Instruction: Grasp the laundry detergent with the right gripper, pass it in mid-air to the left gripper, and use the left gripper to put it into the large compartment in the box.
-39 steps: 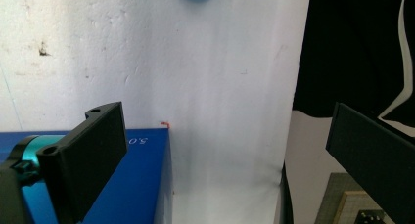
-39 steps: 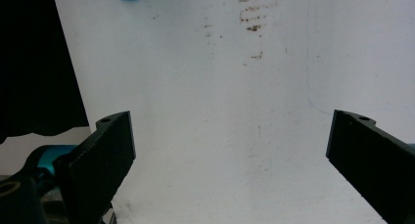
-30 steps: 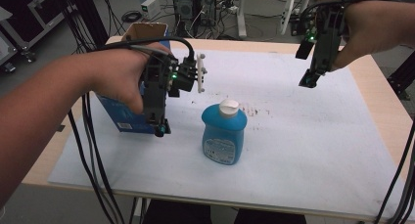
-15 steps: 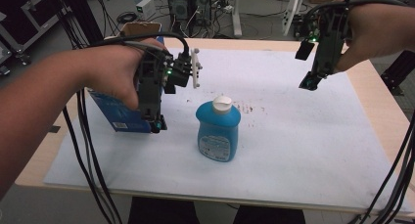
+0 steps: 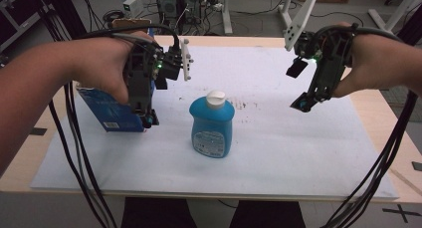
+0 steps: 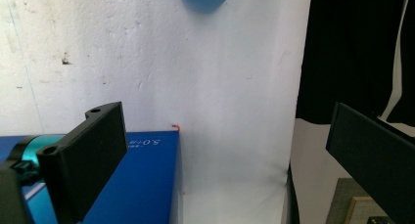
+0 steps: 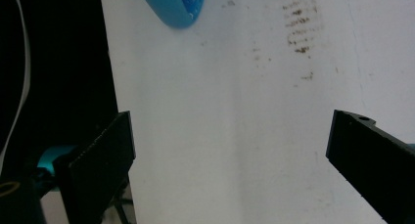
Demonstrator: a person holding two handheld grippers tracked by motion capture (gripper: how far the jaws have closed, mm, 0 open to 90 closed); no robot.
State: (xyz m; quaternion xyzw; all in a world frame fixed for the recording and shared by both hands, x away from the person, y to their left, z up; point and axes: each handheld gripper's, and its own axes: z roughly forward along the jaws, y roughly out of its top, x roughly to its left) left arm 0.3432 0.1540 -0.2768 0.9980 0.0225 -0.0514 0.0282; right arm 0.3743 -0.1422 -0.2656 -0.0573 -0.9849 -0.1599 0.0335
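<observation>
Two grippers raised above white-sheeted desk (image 5: 298, 153), both empty, jaws spread wide. Left gripper (image 5: 148, 119) beside blue cardboard box (image 5: 107, 113); right gripper (image 5: 302, 104) well apart. Blue plastic bottle, white cap (image 5: 212, 126), upright between, untouched, probably next target.

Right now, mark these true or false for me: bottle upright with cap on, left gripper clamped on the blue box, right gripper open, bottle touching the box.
1. The blue bottle stands upright with its white cap on: true.
2. The left gripper is clamped on the blue box: false, its jaws stand wide apart.
3. The right gripper is open: true.
4. The bottle touches the box: false, bare white sheet lies between them.
</observation>
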